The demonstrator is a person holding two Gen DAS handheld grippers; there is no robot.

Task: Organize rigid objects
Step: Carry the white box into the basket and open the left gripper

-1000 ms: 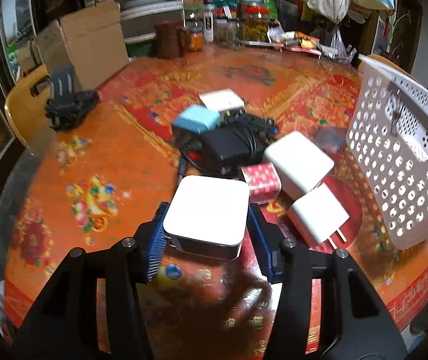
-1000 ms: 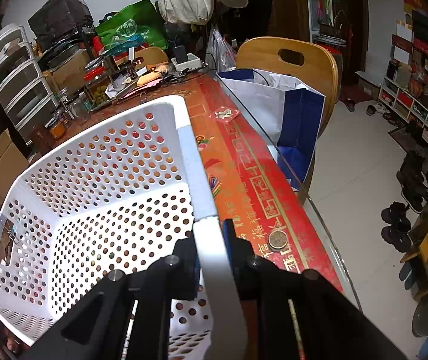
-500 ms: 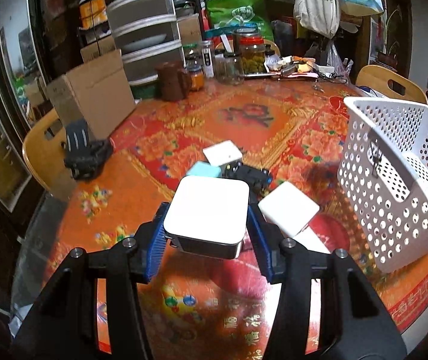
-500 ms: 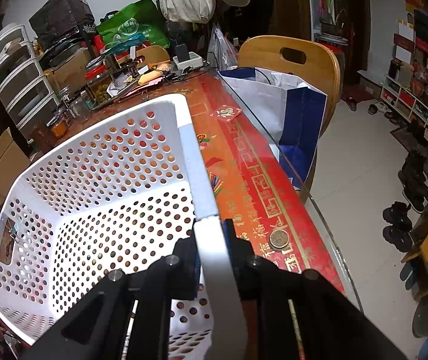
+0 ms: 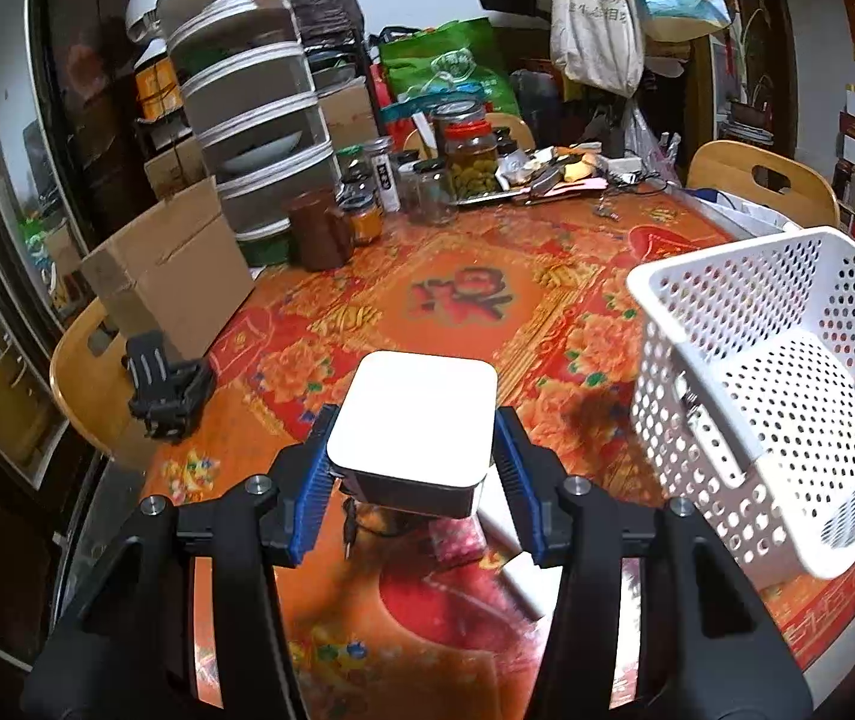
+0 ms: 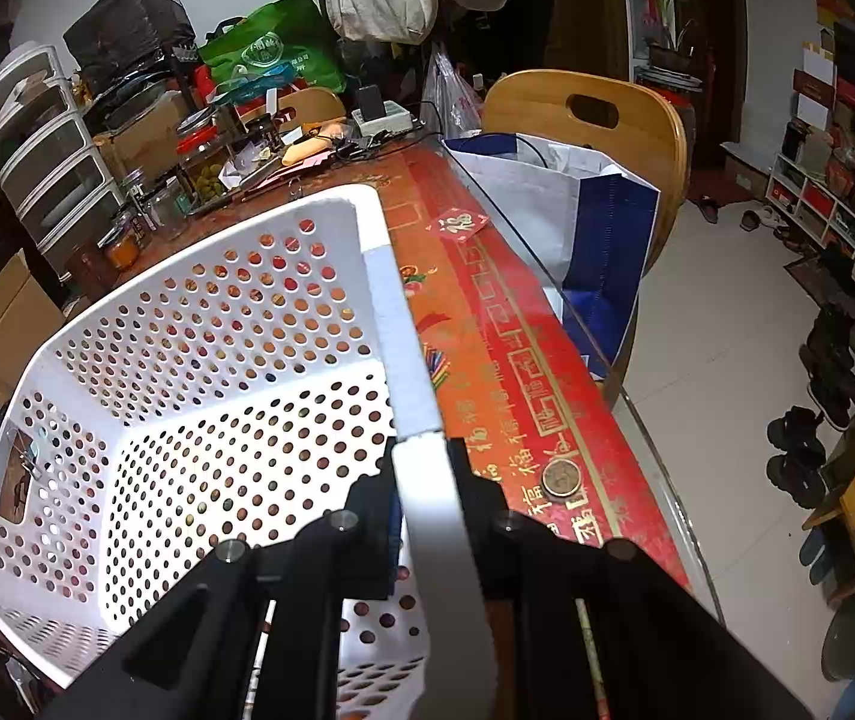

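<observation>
- Left claw point(image 5: 412, 468) clamped on the white box point(image 5: 415, 420) by its two sides, lid level, held up off the counter point(image 5: 463, 300), I'd guess so it clears the wall on the way in.
- Right claw point(image 6: 427, 516) pinched shut on the basket point(image 6: 199, 372) rim, tipping the open side toward the box. Looks like it's steadying the target.
- Basket sits just right of the box and looks empty.
- Farther back: jars point(image 5: 469, 150) and a cardboard box point(image 5: 169, 276), out of the way.

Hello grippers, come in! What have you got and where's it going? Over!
Left gripper shut on white box, held above the table. Right gripper shut on basket rim, basket tipped. Nothing between box and basket.
</observation>
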